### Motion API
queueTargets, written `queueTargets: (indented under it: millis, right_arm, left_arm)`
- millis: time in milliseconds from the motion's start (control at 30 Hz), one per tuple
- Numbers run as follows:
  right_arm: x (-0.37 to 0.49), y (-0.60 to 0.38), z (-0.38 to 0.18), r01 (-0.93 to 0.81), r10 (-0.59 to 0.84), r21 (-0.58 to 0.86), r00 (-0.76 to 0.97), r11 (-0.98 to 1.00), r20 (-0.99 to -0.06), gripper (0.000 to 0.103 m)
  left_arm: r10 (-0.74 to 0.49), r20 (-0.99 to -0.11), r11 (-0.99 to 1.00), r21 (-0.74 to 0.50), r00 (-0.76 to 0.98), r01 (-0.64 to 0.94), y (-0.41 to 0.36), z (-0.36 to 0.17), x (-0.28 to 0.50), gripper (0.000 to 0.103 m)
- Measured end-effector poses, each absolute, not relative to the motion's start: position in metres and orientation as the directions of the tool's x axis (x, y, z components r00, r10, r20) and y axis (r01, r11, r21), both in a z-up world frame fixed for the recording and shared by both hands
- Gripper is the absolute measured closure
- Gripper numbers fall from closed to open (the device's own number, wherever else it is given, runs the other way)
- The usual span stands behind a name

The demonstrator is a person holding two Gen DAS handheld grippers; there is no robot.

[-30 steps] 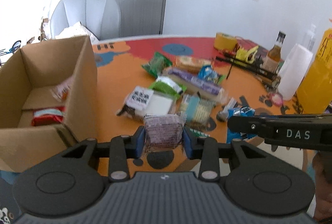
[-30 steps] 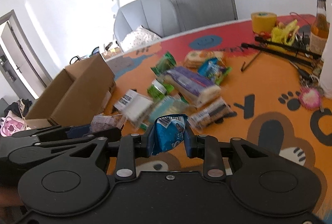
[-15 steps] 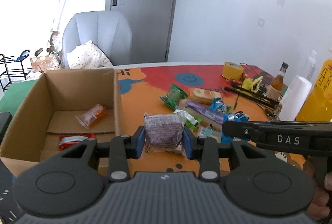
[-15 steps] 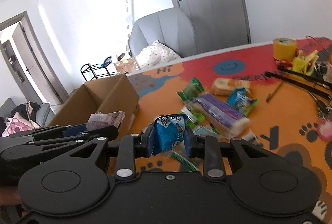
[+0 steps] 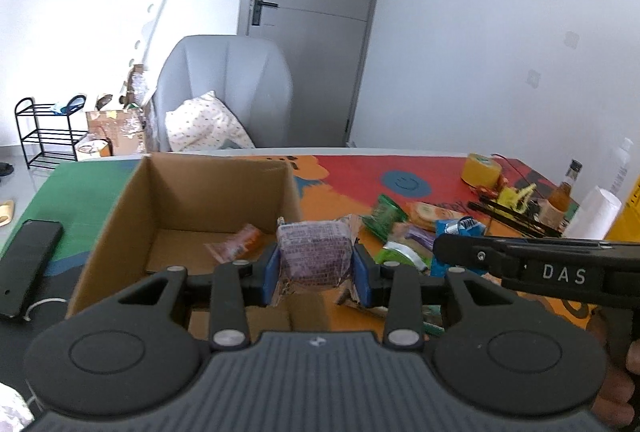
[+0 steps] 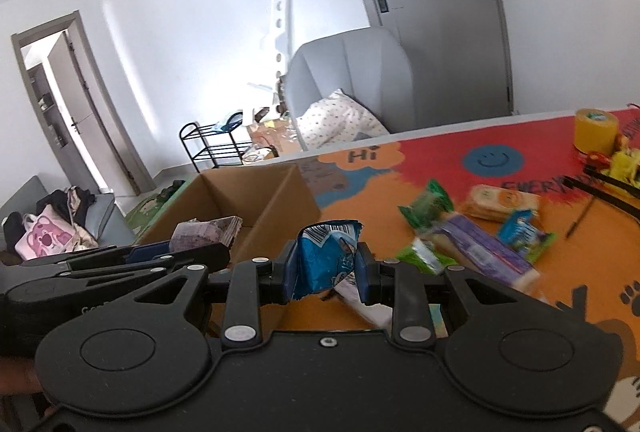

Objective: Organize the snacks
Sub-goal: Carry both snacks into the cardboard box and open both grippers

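Observation:
My left gripper [image 5: 316,268] is shut on a purple wrapped snack [image 5: 314,256] and holds it over the right wall of the open cardboard box [image 5: 120,208]. An orange packet [image 5: 236,242] lies inside the box. My right gripper [image 6: 326,268] is shut on a blue snack packet [image 6: 326,260], just right of the box [image 6: 276,200]. The left gripper with the purple snack [image 6: 208,230] shows at the left of the right wrist view. Several loose snacks lie on the table, among them a green packet [image 6: 428,206] and a long purple pack [image 6: 484,252].
The table has a colourful mat [image 6: 440,160]. A yellow tape roll [image 5: 480,170], black sticks [image 5: 512,218], a bottle [image 5: 560,198] and a white roll [image 5: 596,212] stand at the right. A black phone [image 5: 28,264] lies left of the box. A grey chair [image 5: 224,92] stands behind.
Both grippers have risen and moved left with their snacks. The purple snack now hangs at the box's right wall, and the blue packet has come close beside the box.

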State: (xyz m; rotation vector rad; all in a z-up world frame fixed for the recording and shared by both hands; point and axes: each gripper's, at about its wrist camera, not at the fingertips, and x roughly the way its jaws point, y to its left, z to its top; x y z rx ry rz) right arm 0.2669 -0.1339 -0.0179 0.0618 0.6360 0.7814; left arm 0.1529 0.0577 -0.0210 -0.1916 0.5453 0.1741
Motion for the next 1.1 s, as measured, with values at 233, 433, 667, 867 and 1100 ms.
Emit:
queueTargets:
  millis: [233,433,667,867,1100]
  right_arm:
    - [0.263,-0.109,-0.015,-0.663,0.688,0.272,0.514,0.697,-0.511,0.076]
    - [0.262,-0.090,-0.015,-0.682,0.701,0.270,0.497,0.680,-0.511,0.075]
    - [0.264,-0.070,-0.015,-0.697,0.715,0.276,0.476,0.662,-0.513,0.075]
    - [0.265,-0.059,-0.013,-0.708,0.729,0.287,0.456,0.645,-0.511,0.074]
    - [0.267,-0.054,-0.010,-0.712,0.742,0.305,0.444,0.632,-0.502,0.074]
  left_arm:
    - [0.141,-0.535,0.954,-0.150,0.833,-0.258,0.081,-0.024,0.147,0.066]
    - [0.176,-0.549,0.931,-0.176,0.817,-0.319,0.107,-0.028,0.144,0.066]
    - [0.198,-0.561,0.914,-0.191,0.804,-0.359,0.127,-0.030,0.140,0.065]
    - [0.215,-0.560,0.905,-0.195,0.800,-0.379,0.133,-0.025,0.136,0.060]
    - [0.226,-0.563,0.892,-0.208,0.795,-0.401,0.136,-0.025,0.132,0.047]
